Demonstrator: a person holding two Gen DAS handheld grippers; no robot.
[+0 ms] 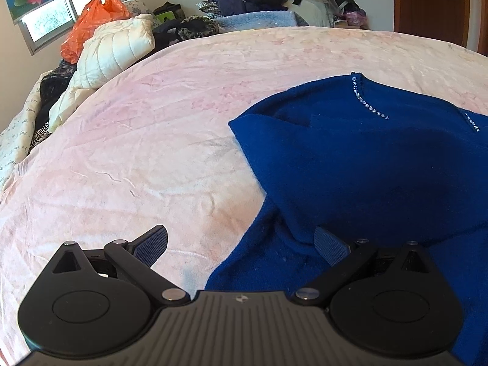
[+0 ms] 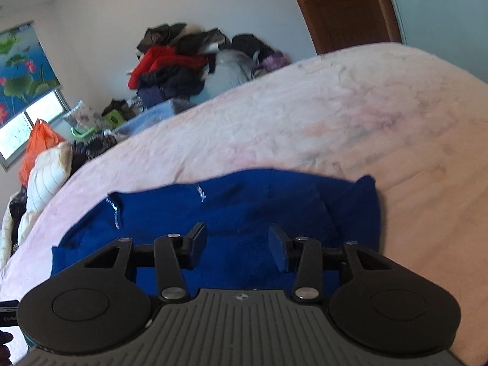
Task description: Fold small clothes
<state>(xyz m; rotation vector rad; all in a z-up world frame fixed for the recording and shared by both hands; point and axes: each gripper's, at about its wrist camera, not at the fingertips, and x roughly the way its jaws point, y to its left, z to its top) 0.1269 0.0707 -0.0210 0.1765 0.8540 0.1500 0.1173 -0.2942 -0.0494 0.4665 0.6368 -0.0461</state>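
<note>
With both the left gripper [image 1: 241, 245] and right gripper [image 2: 237, 245] spread and empty, the partly folded blue sweater [image 1: 381, 164] (rhinestone neckline) on the pink bedspread [image 1: 152, 140] likely needs its near hem pinched next.

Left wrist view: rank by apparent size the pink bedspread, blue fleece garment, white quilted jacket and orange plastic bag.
1. Pink bedspread
2. Blue fleece garment, inflated by nearness to the camera
3. White quilted jacket
4. Orange plastic bag, partly hidden, so true size is unsure
</note>
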